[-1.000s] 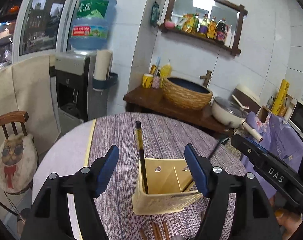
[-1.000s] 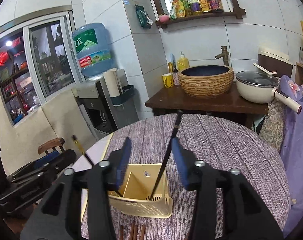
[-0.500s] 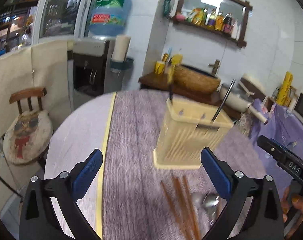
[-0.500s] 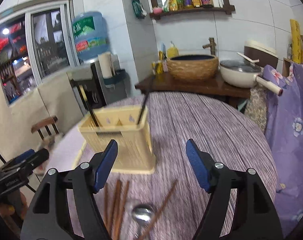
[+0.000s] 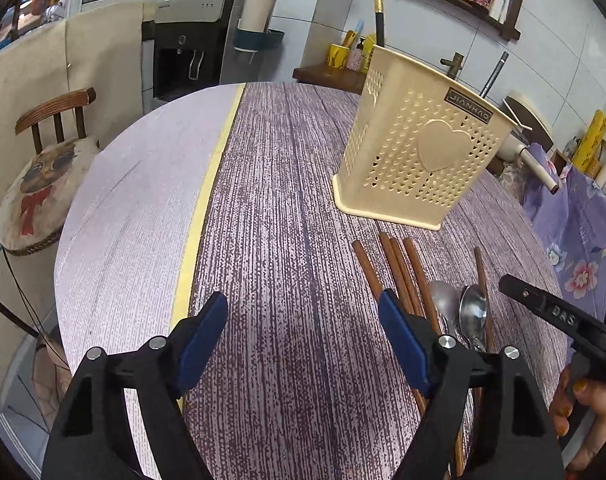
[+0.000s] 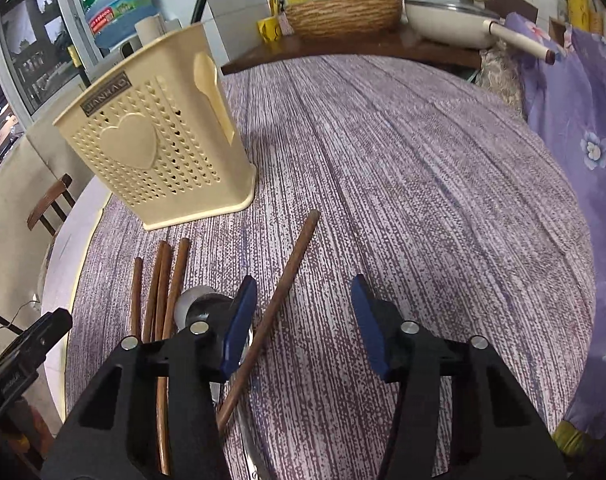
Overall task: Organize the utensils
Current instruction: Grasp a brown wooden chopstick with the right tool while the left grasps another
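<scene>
A: Note 1, nearest. What do your tools hold?

B: Nothing. Your left tool [image 5: 301, 304] stands wide over bare worktop [image 5: 263, 200]. Its jaws have just been closing, with nothing between them. The bundle of chopsticks [image 5: 399, 272] lies just beside its right pad. Your right tool [image 6: 303, 286] stands about half open and has also just been closing. The lone chopstick [image 6: 291, 268] runs between its jaws near the left pad, and I see no pad pressing it.

A: Why low and tilted down?

B: I judge it a pick approach: flat sticks need the pads to straddle them close to the cloth.

A: Note 2, middle.

B: Two spoons [image 5: 463, 312] lie among the sticks, bowls facing away from you.

A: Note 3, far.

B: The cream holder [image 5: 423, 140] stands upright beyond the sticks' ends, probably close for short carries. A dark handle [image 5: 379, 16] and a metal rod [image 5: 493, 76] already stand in it.
</scene>
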`<state>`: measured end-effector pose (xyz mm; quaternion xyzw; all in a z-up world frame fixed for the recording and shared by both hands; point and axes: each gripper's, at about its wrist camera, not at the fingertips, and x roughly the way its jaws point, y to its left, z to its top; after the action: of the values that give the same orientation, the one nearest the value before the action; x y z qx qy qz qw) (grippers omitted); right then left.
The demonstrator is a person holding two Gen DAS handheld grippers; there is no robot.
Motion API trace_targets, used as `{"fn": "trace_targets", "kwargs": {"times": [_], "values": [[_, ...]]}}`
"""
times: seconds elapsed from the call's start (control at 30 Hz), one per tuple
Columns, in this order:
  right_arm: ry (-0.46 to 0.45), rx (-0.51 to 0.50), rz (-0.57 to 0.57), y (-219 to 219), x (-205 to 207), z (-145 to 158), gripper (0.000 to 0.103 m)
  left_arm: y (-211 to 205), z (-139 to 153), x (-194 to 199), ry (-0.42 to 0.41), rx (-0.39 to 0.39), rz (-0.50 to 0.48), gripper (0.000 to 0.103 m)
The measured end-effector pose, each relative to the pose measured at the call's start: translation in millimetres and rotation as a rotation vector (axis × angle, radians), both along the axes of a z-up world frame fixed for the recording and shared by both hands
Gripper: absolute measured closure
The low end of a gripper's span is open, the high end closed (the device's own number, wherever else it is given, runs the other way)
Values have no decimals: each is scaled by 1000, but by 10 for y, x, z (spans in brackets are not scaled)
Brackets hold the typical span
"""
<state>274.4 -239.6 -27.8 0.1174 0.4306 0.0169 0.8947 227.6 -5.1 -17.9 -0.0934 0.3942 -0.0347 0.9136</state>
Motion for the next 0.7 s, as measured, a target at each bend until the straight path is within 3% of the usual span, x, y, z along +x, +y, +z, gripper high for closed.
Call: {"fn": "trace_targets", "kwargs": {"times": [0.3, 0.5, 0.7], "values": [[105, -72, 5, 127, 347, -112, 64, -152, -69, 68, 35, 38, -60, 39], [104, -121, 10, 164, 371, -116, 64, -290, -97, 183, 56, 83, -89, 44], [102, -144, 32, 135, 363, -121, 80, -482, -148, 376, 106, 117, -125, 53]]}}
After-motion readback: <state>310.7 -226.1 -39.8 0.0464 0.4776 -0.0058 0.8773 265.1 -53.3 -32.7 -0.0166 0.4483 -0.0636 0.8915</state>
